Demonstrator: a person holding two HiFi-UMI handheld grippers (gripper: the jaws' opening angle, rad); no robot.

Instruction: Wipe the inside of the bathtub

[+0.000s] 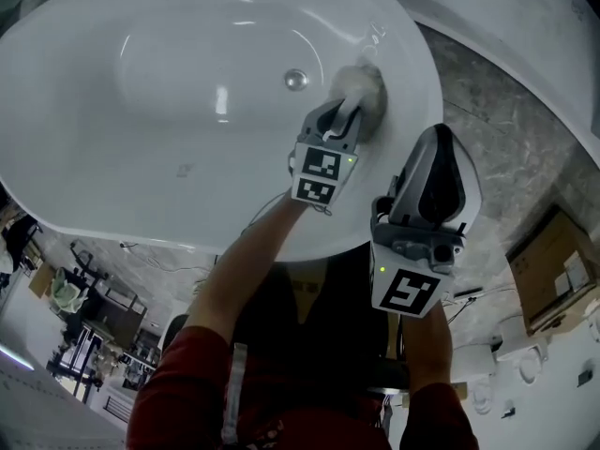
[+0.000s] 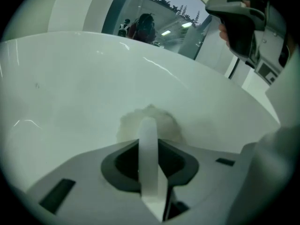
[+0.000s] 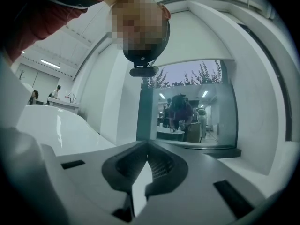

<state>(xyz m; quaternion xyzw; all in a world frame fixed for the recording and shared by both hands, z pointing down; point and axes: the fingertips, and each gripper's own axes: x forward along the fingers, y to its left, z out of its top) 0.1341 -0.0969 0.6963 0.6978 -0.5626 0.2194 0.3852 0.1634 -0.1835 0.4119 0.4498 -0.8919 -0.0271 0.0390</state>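
Observation:
The white bathtub [image 1: 141, 176] fills the head view, with its round metal drain [image 1: 295, 80] near the middle. My left gripper [image 1: 352, 111] reaches over the near rim and is shut on a pale fluffy cloth [image 1: 364, 84], which presses against the tub's inner wall right of the drain. In the left gripper view the cloth [image 2: 127, 125] bulges beyond the shut left gripper [image 2: 149, 125] against the white bathtub wall [image 2: 84, 88]. My right gripper [image 1: 439, 141] hangs outside the tub over the floor. In its own view the right gripper [image 3: 147, 147] is shut on nothing and points away at the room.
A grey marbled floor [image 1: 506, 139] lies right of the tub. Another white tub's rim [image 1: 525, 17] crosses the top right. A cardboard box [image 1: 548, 270] and white fixtures [image 1: 516, 359] stand lower right. The right gripper [image 2: 243, 22] shows at the left gripper view's top right.

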